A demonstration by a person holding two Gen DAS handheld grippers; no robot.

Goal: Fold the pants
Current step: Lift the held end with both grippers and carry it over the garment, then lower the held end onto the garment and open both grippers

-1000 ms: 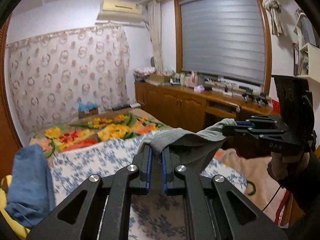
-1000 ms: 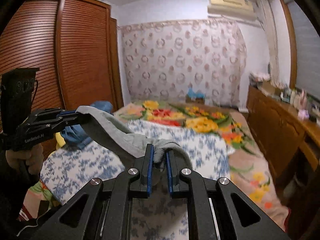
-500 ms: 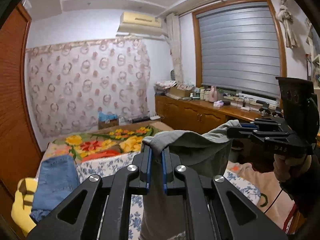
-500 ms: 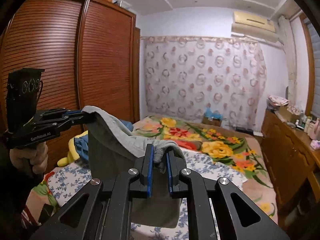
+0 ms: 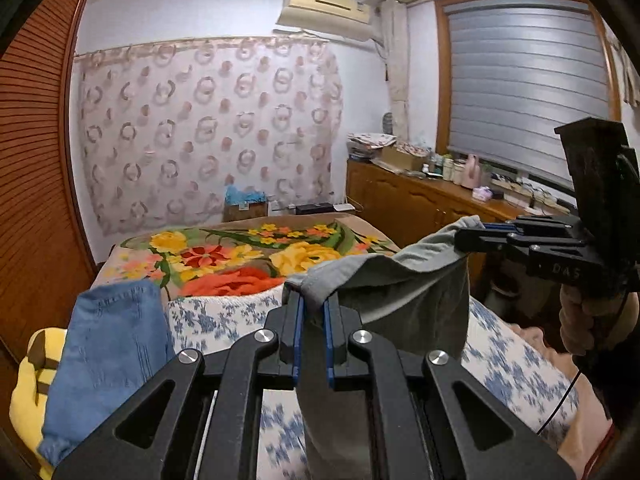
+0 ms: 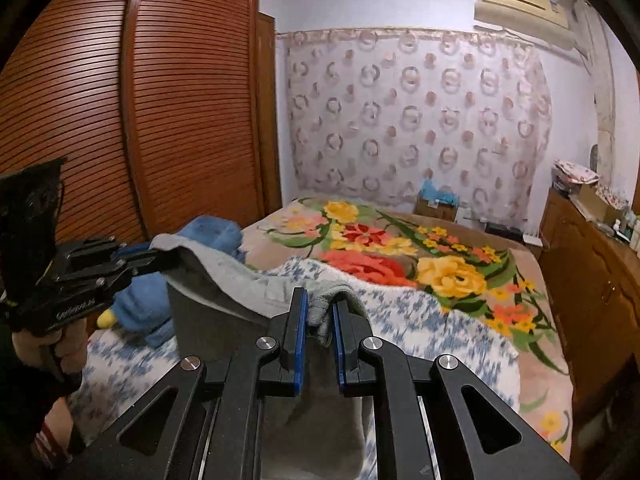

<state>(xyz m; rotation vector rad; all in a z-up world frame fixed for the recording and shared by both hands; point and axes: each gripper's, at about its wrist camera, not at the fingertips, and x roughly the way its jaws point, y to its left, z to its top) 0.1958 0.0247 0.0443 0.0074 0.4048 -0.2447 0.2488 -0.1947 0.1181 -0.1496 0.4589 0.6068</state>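
Left wrist: the left tongs (image 5: 312,320) clamp one corner of the grey pants (image 5: 404,300), which hang above the bed (image 5: 520,364); a thin bite there could slip. Right wrist: the right tongs (image 6: 320,320) pinch the other corner; uneven lowering would likely crease the pants (image 6: 224,280).

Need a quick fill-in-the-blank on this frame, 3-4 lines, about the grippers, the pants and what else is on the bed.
1. The grey pants hang between the left gripper and the right gripper, and both are ____ on the fabric.
2. The garment lying at the left edge of the bed is a pair of ____ jeans.
3. The blanket at the far end of the bed has a ____ print.

Missing words: shut; blue; floral
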